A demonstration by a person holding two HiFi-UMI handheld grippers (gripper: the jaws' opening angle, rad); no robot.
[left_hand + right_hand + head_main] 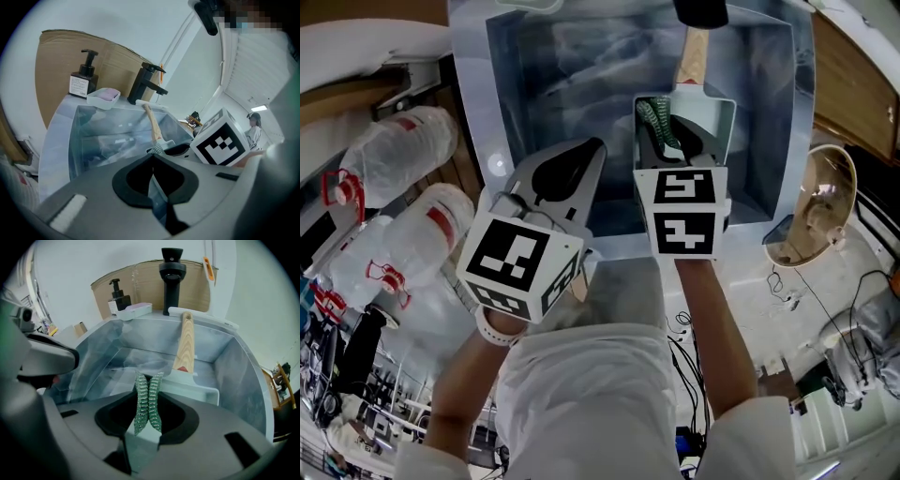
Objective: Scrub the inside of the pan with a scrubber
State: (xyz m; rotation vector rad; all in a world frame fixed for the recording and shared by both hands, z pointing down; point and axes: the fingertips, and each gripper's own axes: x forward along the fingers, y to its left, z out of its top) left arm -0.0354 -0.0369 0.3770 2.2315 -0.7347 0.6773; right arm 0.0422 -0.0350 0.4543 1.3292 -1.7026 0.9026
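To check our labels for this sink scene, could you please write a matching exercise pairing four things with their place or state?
Things:
1 scrubber
2 pan
3 soap dispenser
4 left gripper

Places or states:
A jaws together, nothing between them
B lying in the sink
C pinched in the right gripper
D standing on the ledge behind the sink

Pairs: 1-C, 2-B, 3-D, 4-A.

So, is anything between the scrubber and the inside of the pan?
Nothing visible. The scrubber, clamped in the right gripper, is directly over the open pan; the left gripper is off to the side.
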